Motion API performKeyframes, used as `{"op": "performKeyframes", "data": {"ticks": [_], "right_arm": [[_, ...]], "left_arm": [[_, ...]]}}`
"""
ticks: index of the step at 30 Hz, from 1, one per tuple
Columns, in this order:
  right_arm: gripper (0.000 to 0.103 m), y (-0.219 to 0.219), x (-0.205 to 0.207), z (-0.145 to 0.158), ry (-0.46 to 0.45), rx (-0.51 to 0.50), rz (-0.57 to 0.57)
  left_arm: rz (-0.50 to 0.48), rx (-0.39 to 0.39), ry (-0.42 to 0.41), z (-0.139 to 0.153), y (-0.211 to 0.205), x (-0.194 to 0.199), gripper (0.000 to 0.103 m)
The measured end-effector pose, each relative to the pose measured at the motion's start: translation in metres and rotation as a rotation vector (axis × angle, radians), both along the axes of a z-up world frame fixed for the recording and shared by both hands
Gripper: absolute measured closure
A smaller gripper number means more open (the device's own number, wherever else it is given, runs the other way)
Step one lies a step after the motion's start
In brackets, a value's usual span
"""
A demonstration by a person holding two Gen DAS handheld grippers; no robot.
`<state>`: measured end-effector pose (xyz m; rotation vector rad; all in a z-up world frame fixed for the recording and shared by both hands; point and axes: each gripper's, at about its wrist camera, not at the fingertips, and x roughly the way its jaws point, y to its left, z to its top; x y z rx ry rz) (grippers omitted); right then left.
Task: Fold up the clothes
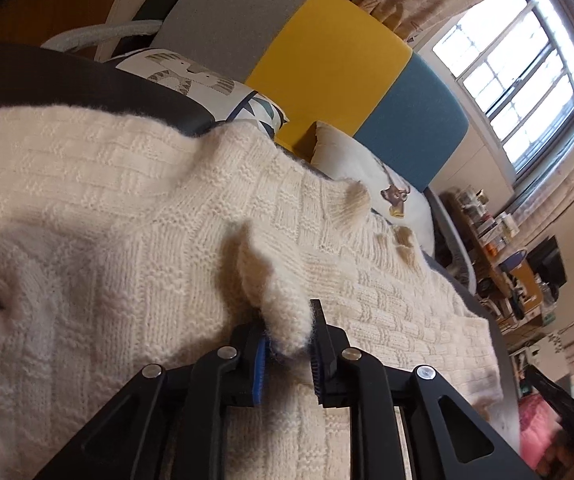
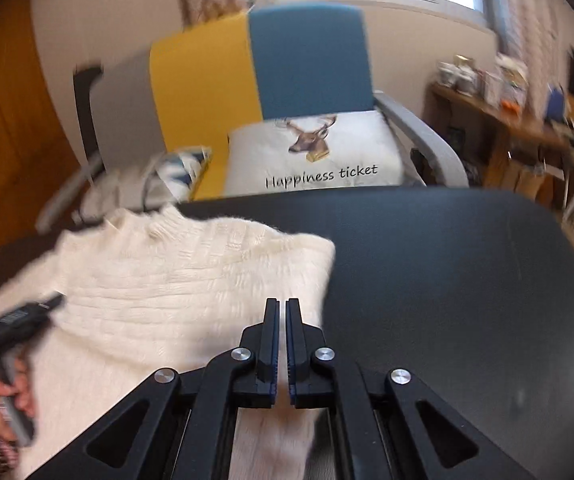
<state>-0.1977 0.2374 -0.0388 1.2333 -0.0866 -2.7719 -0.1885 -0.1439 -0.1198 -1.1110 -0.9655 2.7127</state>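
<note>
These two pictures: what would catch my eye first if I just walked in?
Probably the fluffy cream knitted sweater spread over a dark table, with a pinch of its wool caught in the left gripper. Behind it stands a headboard in grey, yellow and blue panels, and against it leans a white pillow printed with a deer head and "Happiness ticket".

Sweater [image 1: 135,208]: cream-white, basket-weave knit blocks; lies under and ahead of left gripper [image 1: 287,344]. Left gripper: black frame, blue pads on the inner faces. Right gripper [image 2: 281,332]: black, dark blue inner faces. Surface [image 2: 447,264] ahead and right of right gripper: matte black. Backrest panels [image 2: 255,76] beyond it: grey, mustard yellow, teal blue. Pillow [image 2: 315,152] ahead of right gripper: white, brown deer head print, black script lettering. Second pillow [image 1: 191,76] ahead-left of left gripper: white with grey animal drawing, blue-teal triangles.
</note>
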Motion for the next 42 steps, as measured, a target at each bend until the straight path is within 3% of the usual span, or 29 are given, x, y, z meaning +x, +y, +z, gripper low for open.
{"op": "performKeyframes", "data": {"ticks": [4,7,14,16,18,22,25,29,34,35,38,42], "right_arm": [[0.101,-0.025,-0.045,-0.026,-0.053,0.094,0.040],[0.101,-0.020,-0.060,-0.048,-0.095,0.140,0.010],[0.103,0.015,-0.056,-0.070,-0.105,0.102,-0.091],[0.103,0.011,-0.056,-0.064,-0.125,0.154,-0.084],[0.097,0.023,-0.043,-0.048,-0.084,0.054,-0.152],[0.097,0.024,0.002,-0.031,-0.032,-0.116,-0.095],[0.097,0.011,0.015,-0.046,-0.075,-0.036,-0.049],[0.102,0.025,0.024,-0.076,-0.101,-0.091,-0.101],[0.099,0.032,0.022,-0.060,-0.114,-0.161,-0.127],[0.098,0.032,0.021,-0.051,-0.078,-0.184,-0.126],[0.098,0.026,-0.005,-0.030,-0.011,-0.168,-0.104],[0.098,0.020,-0.057,-0.047,-0.091,-0.091,-0.110]], "left_arm": [[-0.001,0.022,0.012,-0.001,-0.002,0.001,0.083],[-0.004,0.002,0.015,0.000,0.001,0.000,0.081],[-0.020,-0.048,0.022,0.002,0.010,-0.003,0.074],[-0.021,-0.042,0.024,0.002,0.009,-0.003,0.073],[-0.021,-0.032,0.027,0.002,0.007,-0.002,0.073],[-0.023,-0.042,0.026,0.003,0.008,-0.002,0.072],[-0.025,-0.036,0.027,0.002,0.007,-0.002,0.072],[-0.025,-0.031,0.028,0.002,0.006,-0.002,0.071],[-0.025,-0.037,0.027,0.002,0.006,-0.003,0.071],[-0.026,-0.039,0.026,0.002,0.007,-0.003,0.071],[-0.027,-0.044,0.026,0.002,0.008,-0.004,0.071],[-0.027,-0.044,0.027,0.001,0.008,-0.003,0.071]]}}
